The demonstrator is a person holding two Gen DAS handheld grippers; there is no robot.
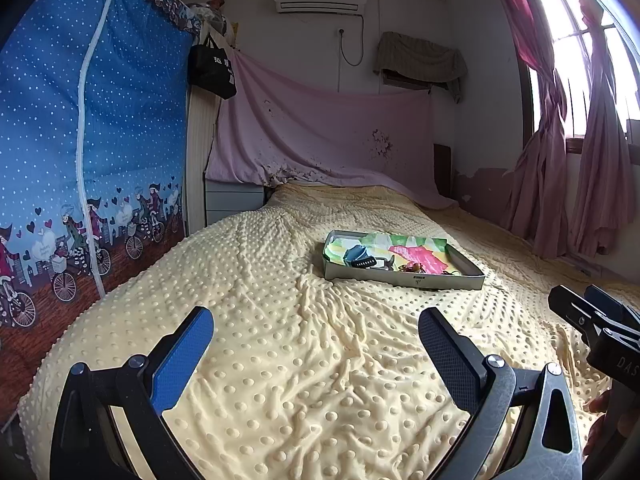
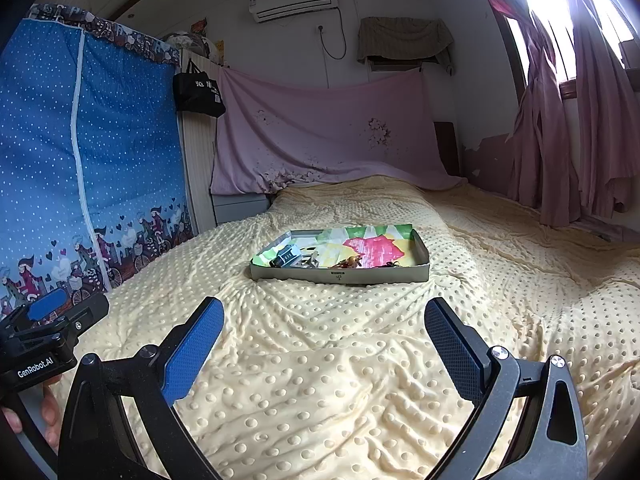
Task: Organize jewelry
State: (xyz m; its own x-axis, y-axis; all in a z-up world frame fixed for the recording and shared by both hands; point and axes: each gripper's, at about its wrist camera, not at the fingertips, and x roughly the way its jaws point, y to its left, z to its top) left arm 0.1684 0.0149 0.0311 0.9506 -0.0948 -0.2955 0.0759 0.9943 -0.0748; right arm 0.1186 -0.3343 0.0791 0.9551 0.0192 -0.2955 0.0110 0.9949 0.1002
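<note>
A shallow grey tray (image 1: 404,280) (image 2: 340,277) lined with colourful paper lies on the bed. In it are a dark blue watch-like piece (image 1: 358,258) (image 2: 286,257), a brownish trinket (image 1: 412,268) (image 2: 352,262) and a thin dark chain (image 2: 390,265). My left gripper (image 1: 314,322) is open and empty, well short of the tray. My right gripper (image 2: 324,314) is open and empty, also short of the tray. Each gripper shows at the edge of the other's view: the right in the left wrist view (image 1: 592,320), the left in the right wrist view (image 2: 52,320).
The bed is covered by a yellow dotted blanket (image 1: 280,360) (image 2: 320,380). A blue fabric wardrobe (image 1: 80,160) (image 2: 80,160) stands to the left. A pink sheet (image 1: 320,136) hangs at the head. Pink curtains (image 1: 560,160) hang at the right by the window.
</note>
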